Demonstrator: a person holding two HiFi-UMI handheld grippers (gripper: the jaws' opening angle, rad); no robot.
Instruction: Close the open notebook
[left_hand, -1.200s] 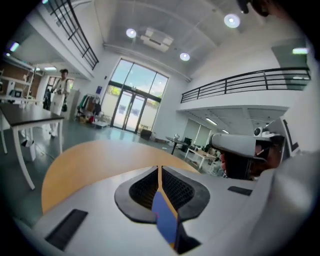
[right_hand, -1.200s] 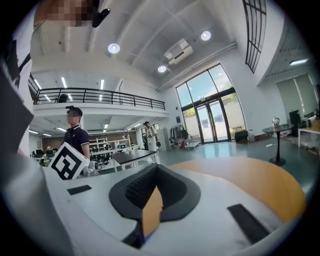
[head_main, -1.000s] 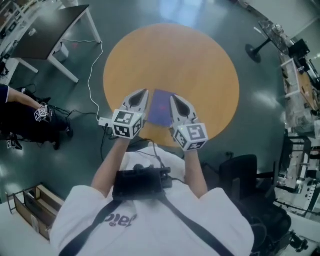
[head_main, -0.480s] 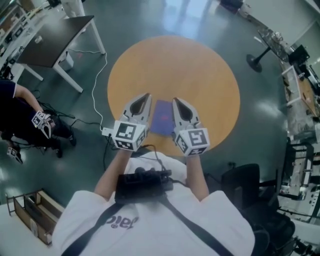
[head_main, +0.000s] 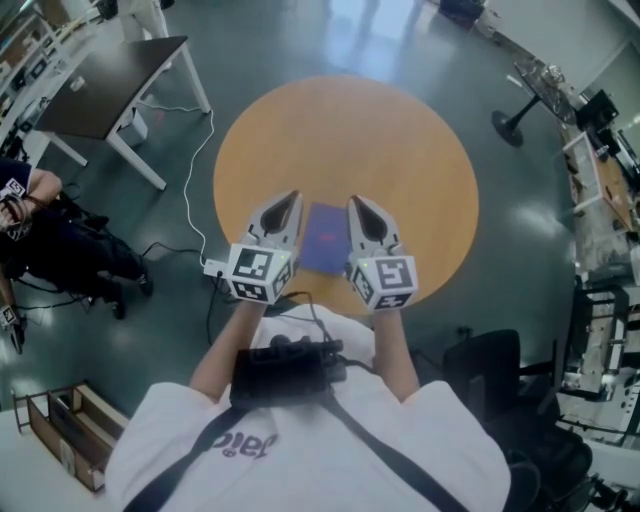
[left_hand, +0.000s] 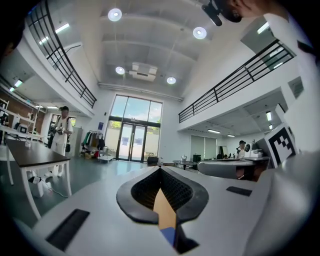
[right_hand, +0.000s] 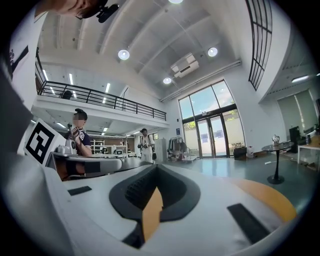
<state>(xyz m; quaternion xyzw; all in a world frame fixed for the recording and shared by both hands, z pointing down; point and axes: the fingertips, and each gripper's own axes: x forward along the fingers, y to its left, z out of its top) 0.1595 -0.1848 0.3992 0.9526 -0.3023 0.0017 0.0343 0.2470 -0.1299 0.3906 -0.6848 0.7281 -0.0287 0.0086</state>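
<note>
One view, head, shows whole notebook (head_main: 323, 238).

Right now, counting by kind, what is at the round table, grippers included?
Purple rectangular notebook: 1
White handheld left gripper and right gripper: 2
Round orange tabletop: 1
Total: 4

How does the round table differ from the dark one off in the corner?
The round table is orange; the dark table is rectangular and near black. The round table carries a purple notebook; the dark table shows white legs, the round table none from above. Both stand on the same floor.
</note>
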